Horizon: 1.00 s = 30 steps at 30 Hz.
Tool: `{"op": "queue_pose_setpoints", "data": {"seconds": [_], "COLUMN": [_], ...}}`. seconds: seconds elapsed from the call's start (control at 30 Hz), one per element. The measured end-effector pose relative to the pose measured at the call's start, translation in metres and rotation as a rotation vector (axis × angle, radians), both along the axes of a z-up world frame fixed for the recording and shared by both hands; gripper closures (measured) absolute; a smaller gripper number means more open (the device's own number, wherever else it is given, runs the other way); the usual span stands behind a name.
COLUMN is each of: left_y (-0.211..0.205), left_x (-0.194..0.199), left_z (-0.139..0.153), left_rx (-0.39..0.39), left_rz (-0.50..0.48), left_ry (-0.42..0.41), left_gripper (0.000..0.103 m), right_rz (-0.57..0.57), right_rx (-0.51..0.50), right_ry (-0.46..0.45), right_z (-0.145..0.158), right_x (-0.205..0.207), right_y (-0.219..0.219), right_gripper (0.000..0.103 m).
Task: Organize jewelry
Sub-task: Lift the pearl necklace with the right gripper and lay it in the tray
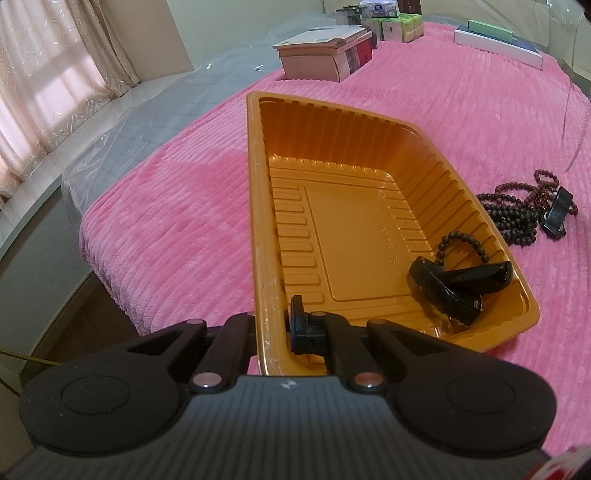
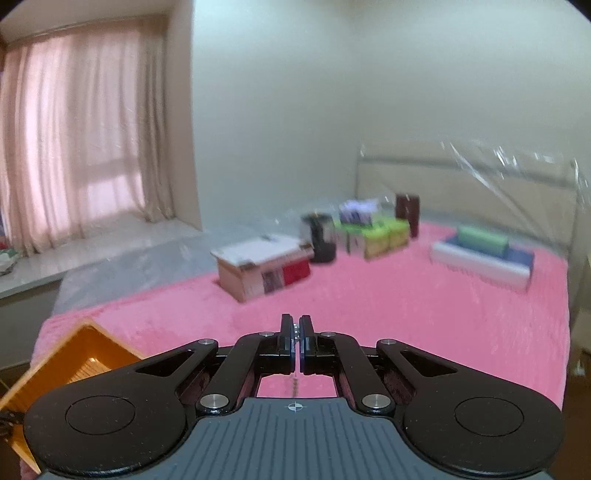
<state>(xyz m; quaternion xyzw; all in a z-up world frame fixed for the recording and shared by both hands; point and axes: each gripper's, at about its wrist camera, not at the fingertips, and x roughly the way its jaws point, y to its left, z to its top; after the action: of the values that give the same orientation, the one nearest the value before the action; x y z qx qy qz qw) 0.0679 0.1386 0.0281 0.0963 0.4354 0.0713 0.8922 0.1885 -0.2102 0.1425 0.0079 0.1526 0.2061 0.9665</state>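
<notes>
In the ribbed orange plastic tray (image 1: 354, 229) you already have a dark bead bracelet (image 1: 463, 245) and black bands (image 1: 454, 286); your left gripper (image 1: 273, 325) clamps its rim. Your right gripper (image 2: 296, 338) pinches a thin silver chain (image 2: 295, 380). Bead strands (image 1: 517, 210) wait on the pink blanket (image 1: 177, 221).

1 orange tray (image 1: 258, 206) sits on 1 pink blanket (image 1: 177, 206), and inside it lie 1 beaded bracelet (image 1: 461, 243) and 2 black bangles (image 1: 443, 291). Beside the tray there is 1 heap of bead strings (image 1: 517, 214), tangled too closely to count, with 1 black clip (image 1: 556, 210) on it. Farther back stand 1 stack of books (image 1: 325, 55), 1 flat box (image 1: 498, 46) and several small cartons (image 1: 399, 24), and 2 grippers (image 1: 275, 325) (image 2: 296, 343) are in view.
</notes>
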Motion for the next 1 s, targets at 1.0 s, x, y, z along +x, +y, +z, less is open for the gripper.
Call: {"op": "queue_pose_setpoints", "data": {"seconds": [1.0], "left_y": [0.003], "left_x": [0.001], "left_z": [-0.003], "left_rx": [-0.018], "left_rz": [-0.013], "left_ry": [-0.016], "left_gripper": [0.1], "right_rz": [0.606], "right_rx": [-0.282], "right_ry": [0.035], "right_z": [-0.007], "right_x": [-0.01], "right_y": [0.203], "right_gripper": [0.101]}}
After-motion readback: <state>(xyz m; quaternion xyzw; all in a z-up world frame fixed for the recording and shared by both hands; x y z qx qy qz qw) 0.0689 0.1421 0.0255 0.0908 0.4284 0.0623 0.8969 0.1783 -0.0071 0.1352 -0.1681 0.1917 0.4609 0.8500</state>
